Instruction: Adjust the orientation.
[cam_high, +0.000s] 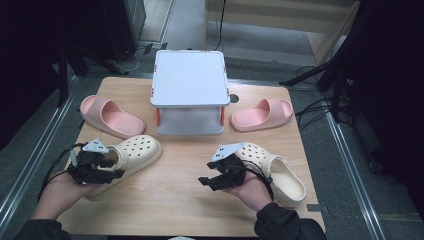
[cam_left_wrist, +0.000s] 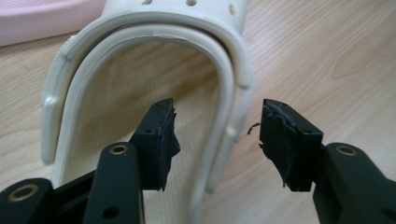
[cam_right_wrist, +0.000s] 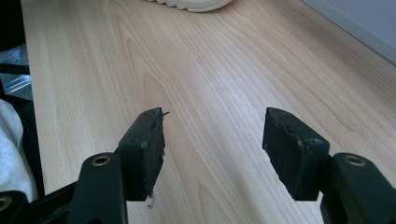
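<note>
Left gripper at cream clog, jaws spread
Clog's heel strap sits between them, unpinched; right gripper spread over bare table, lower centre

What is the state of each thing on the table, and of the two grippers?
Left gripper: open, jaws astride the side wall of the left clog, not pressing it.
Right gripper: open, nothing between the jaws.
Left cream clog: upright, sole down.
Right cream clog: upright, sole down.
Left pink slide: upright.
Right pink slide: upright.
White lidded box: lid on.
</note>
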